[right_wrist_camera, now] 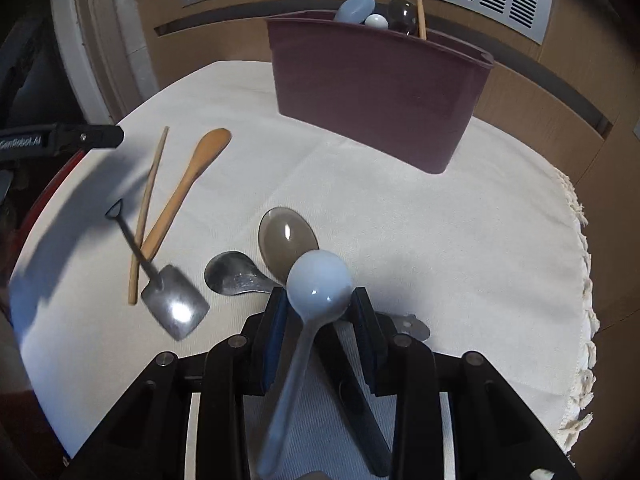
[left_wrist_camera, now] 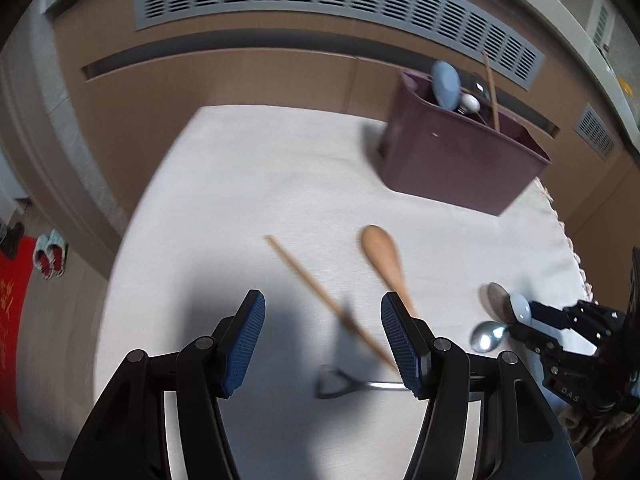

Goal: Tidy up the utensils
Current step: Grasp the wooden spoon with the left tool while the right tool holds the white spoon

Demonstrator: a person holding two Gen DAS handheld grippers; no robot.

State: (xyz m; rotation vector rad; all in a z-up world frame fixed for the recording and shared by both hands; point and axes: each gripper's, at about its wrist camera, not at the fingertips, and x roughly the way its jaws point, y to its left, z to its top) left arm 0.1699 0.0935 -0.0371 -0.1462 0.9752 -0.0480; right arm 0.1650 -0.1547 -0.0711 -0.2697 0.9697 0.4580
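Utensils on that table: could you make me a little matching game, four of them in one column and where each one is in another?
Things:
1. pale blue spoon
2. wooden spoon
3. small metal shovel
4. maroon bin

Places:
A. lying across a chopstick
B. far side of the cloth, holding utensils
C. between the right claw's fingers
D. flat on the cloth beside a chopstick

Pairs: 1-C, 2-D, 3-A, 4-B

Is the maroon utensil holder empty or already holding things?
Already holding things: the maroon utensil holder has a blue spoon, a white spoon and a wooden chopstick sticking out.
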